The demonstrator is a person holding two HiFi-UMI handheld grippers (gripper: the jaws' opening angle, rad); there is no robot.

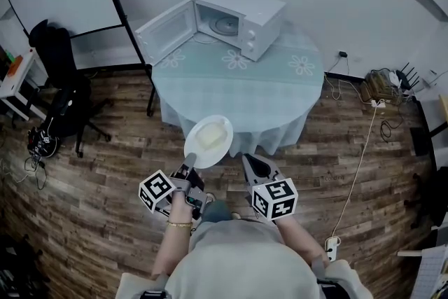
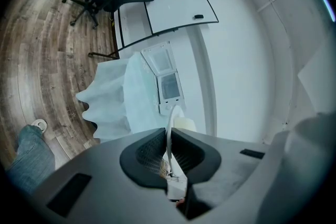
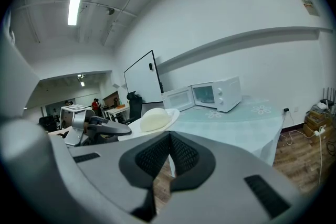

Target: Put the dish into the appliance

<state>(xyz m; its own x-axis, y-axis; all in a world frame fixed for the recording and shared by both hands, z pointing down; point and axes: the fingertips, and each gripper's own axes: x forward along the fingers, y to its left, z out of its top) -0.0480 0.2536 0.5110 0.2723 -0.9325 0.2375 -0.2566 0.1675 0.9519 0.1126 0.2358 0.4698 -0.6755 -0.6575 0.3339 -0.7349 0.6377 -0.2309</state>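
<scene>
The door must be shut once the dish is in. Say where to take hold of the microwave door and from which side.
Probably its free edge, farthest from the hinge: the microwave door stands swung wide open at the left of the microwave in the head view. Come from the left, behind its outer face, with the right gripper, which is shut and empty; the left gripper holds the plate.

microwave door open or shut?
Open. The microwave has its door swung out sideways, and the turntable inside shows in the head view.
</scene>
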